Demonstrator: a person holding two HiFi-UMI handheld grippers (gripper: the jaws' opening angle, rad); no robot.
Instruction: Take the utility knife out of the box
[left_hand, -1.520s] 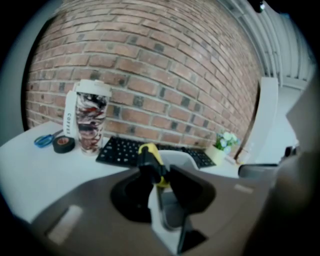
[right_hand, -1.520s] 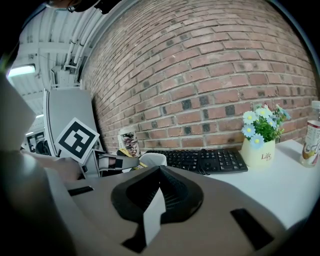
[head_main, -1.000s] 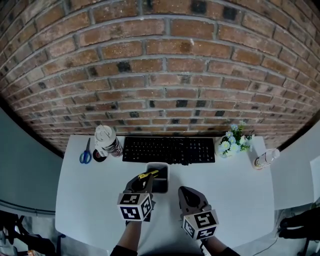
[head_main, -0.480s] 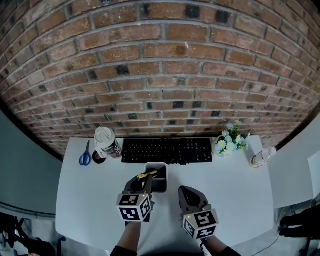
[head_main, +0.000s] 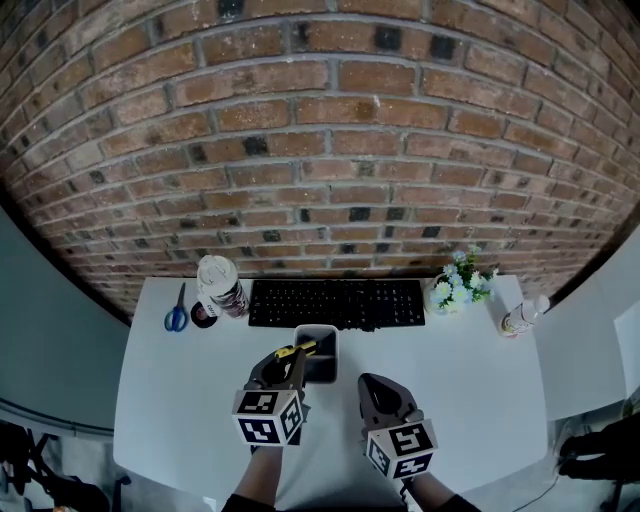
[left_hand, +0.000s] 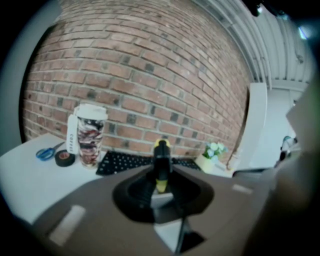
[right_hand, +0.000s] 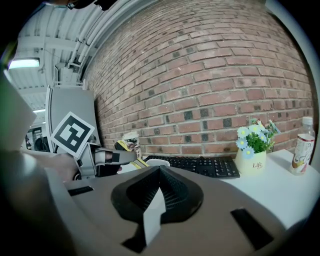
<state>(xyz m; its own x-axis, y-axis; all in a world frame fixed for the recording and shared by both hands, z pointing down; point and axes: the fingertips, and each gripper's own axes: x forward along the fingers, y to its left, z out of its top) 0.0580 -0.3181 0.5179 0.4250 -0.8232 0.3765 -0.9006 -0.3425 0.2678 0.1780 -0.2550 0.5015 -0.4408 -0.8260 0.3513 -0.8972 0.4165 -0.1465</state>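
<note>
Your left gripper (head_main: 289, 363) sits just front-left of the box (head_main: 326, 368), aimed toward it and tipped slightly down, wrist straight behind the marker cube. Jaws are partly closed and pinching the utility knife (left_hand: 160, 162). Its black-and-yellow body sticks out past the fingertips, and it shows over the box's left rim in the head view. Can't tell if its far end is fully clear of the box.

Your right gripper (head_main: 373, 384) is just front-right of the box, off the table, with a similar slight downward tilt. Its jaws are pressed together with nothing between them. It touches neither the box nor the knife.
</note>
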